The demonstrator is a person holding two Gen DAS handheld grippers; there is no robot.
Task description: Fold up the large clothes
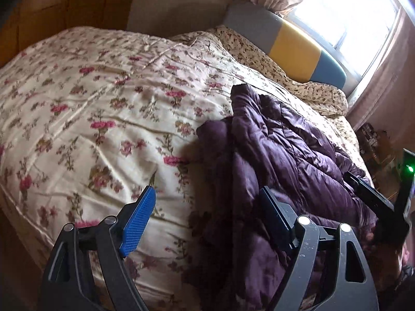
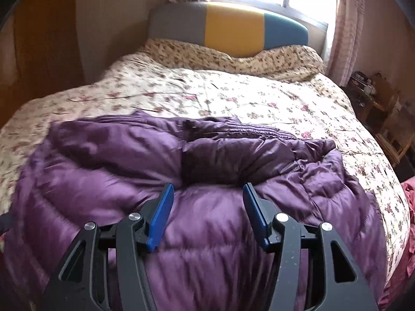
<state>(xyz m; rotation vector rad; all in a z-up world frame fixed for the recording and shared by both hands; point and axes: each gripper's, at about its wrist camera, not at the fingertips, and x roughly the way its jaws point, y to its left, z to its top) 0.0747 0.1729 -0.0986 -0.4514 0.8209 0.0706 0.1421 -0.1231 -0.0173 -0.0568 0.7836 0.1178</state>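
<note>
- Jacket (image 2: pixel 207 181), purple, quilted, puffy, lies bunched on the bed (image 2: pixel 259 96), at the foot end, far from the headboard (image 2: pixel 233 33).
- Its ribbed collar or hem faces the headboard; the bulk hangs toward me over the bed's near edge.
- My right gripper (image 2: pixel 206 207) hangs over the jacket's middle, jaws wide apart, nothing between them.
- My left gripper (image 1: pixel 207 207) sits at the jacket's left edge, jaws wide as well and empty: one pad (image 1: pixel 137 223) over the bedspread (image 1: pixel 90 103), the other over purple cloth.
- Step in hand, as I judge it: take hold of the jacket to spread it flat before any fold.
- To do it well: bite a seam or hem, not the slick puffed panel, which I expect will slide out.
- Left should shift onto the jacket proper; otherwise it may pinch bedspread along with it.
- Grip two edges well apart, lift together, and lay it toward the headboard so less hangs off.
- Cannot tell where the sleeves lie.
</note>
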